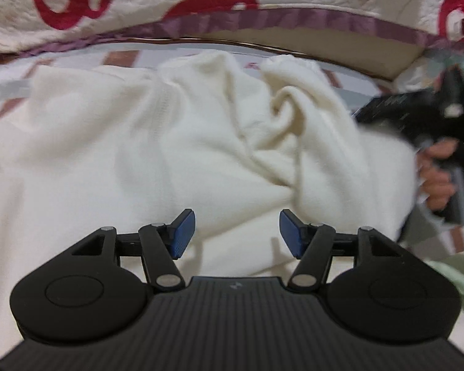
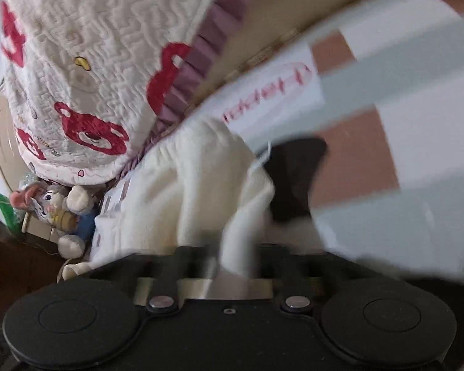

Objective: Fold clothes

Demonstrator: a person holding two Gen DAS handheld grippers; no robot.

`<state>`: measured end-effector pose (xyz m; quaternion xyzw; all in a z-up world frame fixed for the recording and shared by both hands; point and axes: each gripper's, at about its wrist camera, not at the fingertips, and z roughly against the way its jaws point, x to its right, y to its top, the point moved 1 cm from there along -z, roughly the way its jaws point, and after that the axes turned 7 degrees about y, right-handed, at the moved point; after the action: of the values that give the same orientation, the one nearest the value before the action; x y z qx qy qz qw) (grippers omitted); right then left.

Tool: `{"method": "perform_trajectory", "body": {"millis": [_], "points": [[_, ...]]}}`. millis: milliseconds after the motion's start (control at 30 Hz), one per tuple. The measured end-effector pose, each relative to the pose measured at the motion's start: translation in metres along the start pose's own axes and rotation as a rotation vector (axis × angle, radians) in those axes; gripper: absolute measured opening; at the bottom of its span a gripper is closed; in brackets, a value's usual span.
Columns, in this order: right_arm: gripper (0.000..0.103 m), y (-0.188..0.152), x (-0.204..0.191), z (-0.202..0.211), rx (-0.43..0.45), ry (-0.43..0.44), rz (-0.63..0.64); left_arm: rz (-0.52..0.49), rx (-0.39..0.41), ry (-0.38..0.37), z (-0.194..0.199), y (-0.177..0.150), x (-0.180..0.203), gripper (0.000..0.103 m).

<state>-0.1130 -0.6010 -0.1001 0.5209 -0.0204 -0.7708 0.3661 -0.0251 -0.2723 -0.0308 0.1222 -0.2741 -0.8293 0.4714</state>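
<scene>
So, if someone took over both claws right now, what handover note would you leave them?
Left claw: open, hovering over the cream garment, nothing between its pads.
Right claw: closed on an edge of the same garment, in the right wrist view; blurred.
Garment: rumpled and bunched on the checked bedsheet, near the bear-print quilt.
Done: one edge gripped; no neat fold visible yet.
Left: grab a second edge with the left claw, spread it flat, then fold.

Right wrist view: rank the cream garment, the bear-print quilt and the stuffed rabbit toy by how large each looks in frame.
1 and 2. bear-print quilt and cream garment: they cover similar areas, and the garment lies nearer the lens, so I will not rank them.
3. stuffed rabbit toy, clearly smallest.
</scene>
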Motion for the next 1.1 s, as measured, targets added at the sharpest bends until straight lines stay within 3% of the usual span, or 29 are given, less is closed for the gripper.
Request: {"method": "perform_trajectory", "body": {"millis": [67, 133, 233, 300, 400, 567, 633, 767, 900, 1000, 1100], "points": [[0.012, 0.017, -0.026, 0.023, 0.101, -0.010, 0.137, 0.006, 0.008, 0.021, 0.004, 0.006, -0.005, 0.060], [0.010, 0.038, -0.047, 0.069, 0.274, -0.044, 0.250, -0.003, 0.042, 0.044, 0.009, 0.010, -0.008, 0.060], [0.010, 0.068, -0.056, 0.144, 0.552, -0.237, 0.383, 0.011, 0.080, 0.070, 0.011, 0.013, -0.013, 0.060], [0.008, 0.078, -0.043, 0.180, 0.638, -0.434, 0.428, 0.036, 0.083, 0.081, 0.008, 0.011, -0.019, 0.060], [0.008, 0.082, 0.005, 0.211, 0.615, -0.699, 0.433, 0.052, 0.070, 0.109, -0.001, 0.005, -0.026, 0.060], [0.012, 0.055, 0.090, 0.201, 0.417, -0.844, 0.320, 0.007, 0.015, 0.125, -0.017, -0.007, -0.024, 0.060], [0.015, 0.039, 0.109, 0.196, 0.380, -0.882, 0.292, -0.026, -0.005, 0.125, -0.019, -0.011, -0.022, 0.060], [0.018, 0.019, 0.120, 0.198, 0.365, -0.904, 0.269, -0.047, -0.034, 0.145, -0.016, -0.018, -0.030, 0.060], [0.033, 0.006, 0.096, 0.220, 0.461, -0.948, 0.205, -0.026, -0.038, 0.197, -0.002, -0.022, -0.046, 0.060], [0.047, -0.012, 0.081, 0.238, 0.486, -0.793, 0.077, 0.013, -0.018, 0.175, 0.018, -0.029, -0.055, 0.060], [0.050, -0.038, 0.071, 0.237, 0.389, -0.575, -0.036, 0.018, -0.023, 0.049, 0.041, -0.039, -0.045, 0.060]]}}
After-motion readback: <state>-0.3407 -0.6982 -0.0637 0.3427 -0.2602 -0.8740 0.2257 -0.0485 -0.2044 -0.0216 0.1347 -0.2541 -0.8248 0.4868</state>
